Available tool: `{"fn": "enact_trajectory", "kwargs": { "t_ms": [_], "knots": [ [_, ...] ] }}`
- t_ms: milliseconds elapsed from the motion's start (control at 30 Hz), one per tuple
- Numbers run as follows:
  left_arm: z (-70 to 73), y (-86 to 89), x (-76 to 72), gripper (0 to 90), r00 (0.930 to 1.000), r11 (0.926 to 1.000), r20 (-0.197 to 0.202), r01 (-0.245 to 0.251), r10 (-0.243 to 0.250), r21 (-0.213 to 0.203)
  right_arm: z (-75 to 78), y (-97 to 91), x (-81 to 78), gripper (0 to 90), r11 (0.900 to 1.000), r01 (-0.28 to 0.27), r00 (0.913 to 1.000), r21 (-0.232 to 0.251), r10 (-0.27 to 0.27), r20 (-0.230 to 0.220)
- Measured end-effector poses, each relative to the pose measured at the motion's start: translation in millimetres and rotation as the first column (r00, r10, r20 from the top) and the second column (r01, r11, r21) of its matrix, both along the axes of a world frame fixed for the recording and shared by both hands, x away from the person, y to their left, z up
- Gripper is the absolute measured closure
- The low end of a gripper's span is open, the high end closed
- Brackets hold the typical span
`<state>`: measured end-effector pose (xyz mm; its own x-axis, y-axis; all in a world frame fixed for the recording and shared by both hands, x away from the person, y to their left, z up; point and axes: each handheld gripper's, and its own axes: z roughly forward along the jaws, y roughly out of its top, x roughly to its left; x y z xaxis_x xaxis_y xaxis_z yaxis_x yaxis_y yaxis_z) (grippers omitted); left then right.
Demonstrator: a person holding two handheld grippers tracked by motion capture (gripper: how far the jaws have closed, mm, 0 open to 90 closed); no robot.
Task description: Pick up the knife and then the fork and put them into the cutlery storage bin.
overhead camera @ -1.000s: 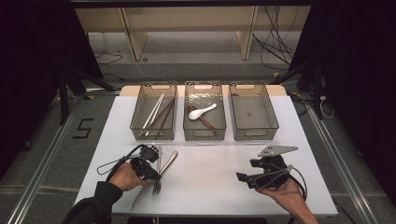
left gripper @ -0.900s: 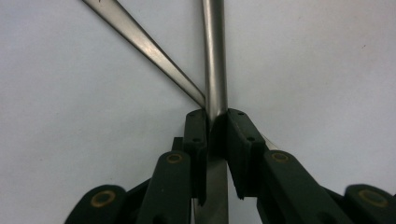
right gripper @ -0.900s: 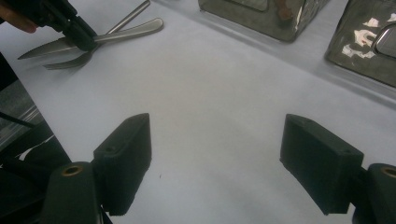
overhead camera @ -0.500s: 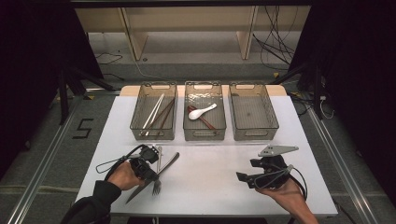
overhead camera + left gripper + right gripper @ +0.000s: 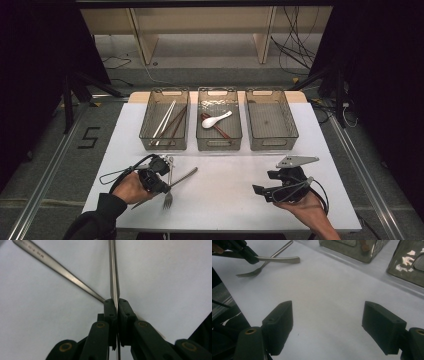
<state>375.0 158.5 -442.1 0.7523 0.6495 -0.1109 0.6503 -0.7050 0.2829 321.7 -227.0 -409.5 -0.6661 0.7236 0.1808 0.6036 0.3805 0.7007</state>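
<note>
I read a "5" (image 5: 89, 137) taped on the floor; the stamp on the loose utensil handle (image 5: 60, 268) is illegible. My left hand-held gripper (image 5: 115, 304) has just been closing and now clamps a steel handle (image 5: 114, 272) on the worktop (image 5: 225, 200)'s left. My right hand-held gripper (image 5: 327, 327) stands apart, empty.

White table (image 5: 225, 200) in the middle of a dim room, lit from above. Grey floor (image 5: 90, 145) all round, with metal rails (image 5: 45, 190) running along both sides and a black numeral 5 (image 5: 89, 137) marked at the left. Pale wooden shelving (image 5: 200, 25) beyond the far edge, loose black cables (image 5: 292, 45) trailing beside it. Black curtains (image 5: 45, 45) closing in left and right.
</note>
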Motion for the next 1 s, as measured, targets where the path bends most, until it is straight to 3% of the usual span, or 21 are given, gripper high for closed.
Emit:
{"fn": "enact_trajectory", "kwargs": {
  "t_ms": [233, 367, 600, 833, 1000],
  "knots": [
    [3.1, -7.4, -3.7, 87.3, 0.9991, 0.9991, -0.012, 0.040, -0.040, -0.010, 0.1, 0.7, -0.1, 25.7, 1.0000, -0.003, 1.0000, 0.001, 0.003, 0.001],
    [8.2, -11.9, -5.8, 87.4, 0.9981, 0.9974, -0.010, 0.061, -0.061, -0.039, 0.4, 2.1, 0.3, 25.7, 0.9999, -0.006, 1.0000, 0.008, 0.006, -0.001],
    [12.9, -22.4, -10.7, 87.3, 0.9960, 0.9937, -0.006, 0.088, -0.089, -0.070, 4.9, 14.3, -0.6, 25.6, 0.9986, -0.052, 0.9983, 0.007, 0.051, 0.027],
    [19.0, -40.5, -19.3, 87.3, 0.9869, 0.9821, -0.001, 0.160, -0.161, -0.099, 10.6, 33.0, -3.1, 25.6, 0.9898, -0.142, 0.9877, -0.014, 0.142, 0.065],
    [19.9, -56.5, -27.6, 87.3, 0.9737, 0.9689, -0.002, 0.226, -0.228, -0.100, 10.3, 47.3, -3.5, 26.0, 0.9751, -0.218, 0.9732, -0.040, 0.220, 0.066]
  ]
}}
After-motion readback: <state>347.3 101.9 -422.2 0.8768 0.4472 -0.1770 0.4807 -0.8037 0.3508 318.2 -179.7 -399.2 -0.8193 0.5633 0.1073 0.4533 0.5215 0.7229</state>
